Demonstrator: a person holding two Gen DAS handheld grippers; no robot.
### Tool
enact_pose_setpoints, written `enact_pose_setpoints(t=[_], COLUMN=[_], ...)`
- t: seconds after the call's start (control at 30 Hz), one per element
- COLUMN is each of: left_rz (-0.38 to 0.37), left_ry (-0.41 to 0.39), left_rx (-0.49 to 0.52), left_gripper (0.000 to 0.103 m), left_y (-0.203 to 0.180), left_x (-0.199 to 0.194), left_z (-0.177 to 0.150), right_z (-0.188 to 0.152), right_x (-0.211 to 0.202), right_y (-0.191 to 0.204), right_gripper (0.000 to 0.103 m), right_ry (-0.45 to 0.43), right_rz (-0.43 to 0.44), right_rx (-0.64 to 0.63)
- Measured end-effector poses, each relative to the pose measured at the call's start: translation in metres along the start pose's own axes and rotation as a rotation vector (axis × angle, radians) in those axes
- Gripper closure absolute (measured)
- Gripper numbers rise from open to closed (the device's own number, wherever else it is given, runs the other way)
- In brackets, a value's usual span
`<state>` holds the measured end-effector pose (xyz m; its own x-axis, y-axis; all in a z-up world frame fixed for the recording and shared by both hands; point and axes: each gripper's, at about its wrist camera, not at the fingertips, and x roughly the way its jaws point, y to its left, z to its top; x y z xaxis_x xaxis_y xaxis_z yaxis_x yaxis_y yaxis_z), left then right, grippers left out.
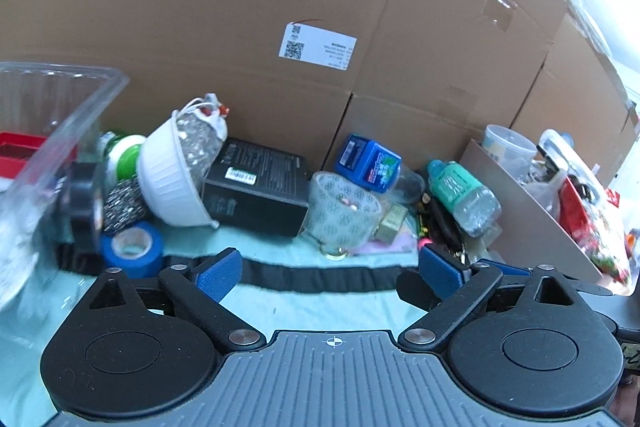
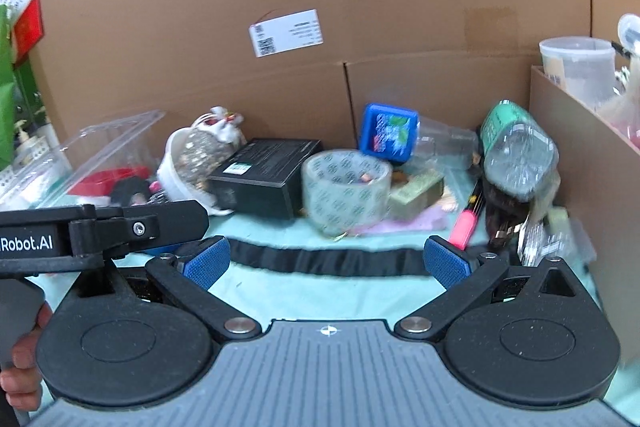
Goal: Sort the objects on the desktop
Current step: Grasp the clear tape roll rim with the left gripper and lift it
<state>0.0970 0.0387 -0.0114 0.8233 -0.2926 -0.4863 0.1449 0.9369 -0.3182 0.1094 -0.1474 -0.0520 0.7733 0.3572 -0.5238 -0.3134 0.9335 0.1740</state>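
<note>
The clear tape roll [image 2: 346,189] stood mid-bench against the black box [image 2: 264,175], with a tipped bottle [image 2: 518,151] well to its right. Both the left gripper [image 1: 328,269] and right gripper [image 2: 326,263] hung short of it, fingers apart and empty. A straight approach across the bare teal cloth [image 2: 320,291] looked safest; cardboard walls [image 2: 400,7] closed in behind.

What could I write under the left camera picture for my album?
Open left gripper hovering over a mint-green cloth, facing a clear patterned tape roll, a black rectangular box and a tipped white ribbed bowl.
</note>
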Motion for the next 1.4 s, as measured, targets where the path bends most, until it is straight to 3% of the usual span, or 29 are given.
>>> enact_pose_setpoints(t=[0.23,0.37,0.5,0.57,0.7,0.8,1.03,1.13,1.23,1.4], left_rz=[0.012,0.007,-0.003,0.016,0.018,-0.024,-0.019,-0.018,0.005,0.003], left_ry=[0.014,0.068,0.119,0.119,0.122,0.135,0.125,0.123,0.122,0.132], left_rx=[0.021,0.046,0.070,0.072,0.063,0.049,0.112,0.138,0.176,0.147], left_gripper=[0.025,0.051,0.056,0.062,0.066,0.058,0.041,0.043,0.052,0.058], left_y=[-0.002,-0.005,-0.008,-0.007,-0.003,0.000,-0.004,-0.005,-0.007,-0.005], left_x=[0.046,0.079,0.105,0.112,0.126,0.131,0.141,0.141,0.139,0.133], left_z=[0.025,0.037,0.040,0.040,0.046,0.049,0.052,0.050,0.047,0.041], right_z=[0.024,0.030,0.027,0.026,0.026,0.024,0.026,0.025,0.023,0.019], right_x=[0.037,0.066,0.087,0.092,0.097,0.099,0.123,0.126,0.122,0.115], right_y=[-0.006,-0.009,-0.015,-0.020,-0.027,-0.027,-0.019,-0.019,-0.019,-0.014], right_gripper=[0.002,0.012,0.023,0.023,0.021,0.021,0.018,0.018,0.020,0.021], right_ry=[0.011,0.022,0.031,0.029,0.024,-0.005,0.031,0.031,0.028,0.025], right_rz=[-0.049,-0.052,-0.049,-0.025,0.037,0.043,0.056,0.050,0.047,0.018], right_rx=[-0.043,-0.066,-0.077,-0.059,-0.049,-0.073,-0.100,-0.096,-0.094,-0.101])
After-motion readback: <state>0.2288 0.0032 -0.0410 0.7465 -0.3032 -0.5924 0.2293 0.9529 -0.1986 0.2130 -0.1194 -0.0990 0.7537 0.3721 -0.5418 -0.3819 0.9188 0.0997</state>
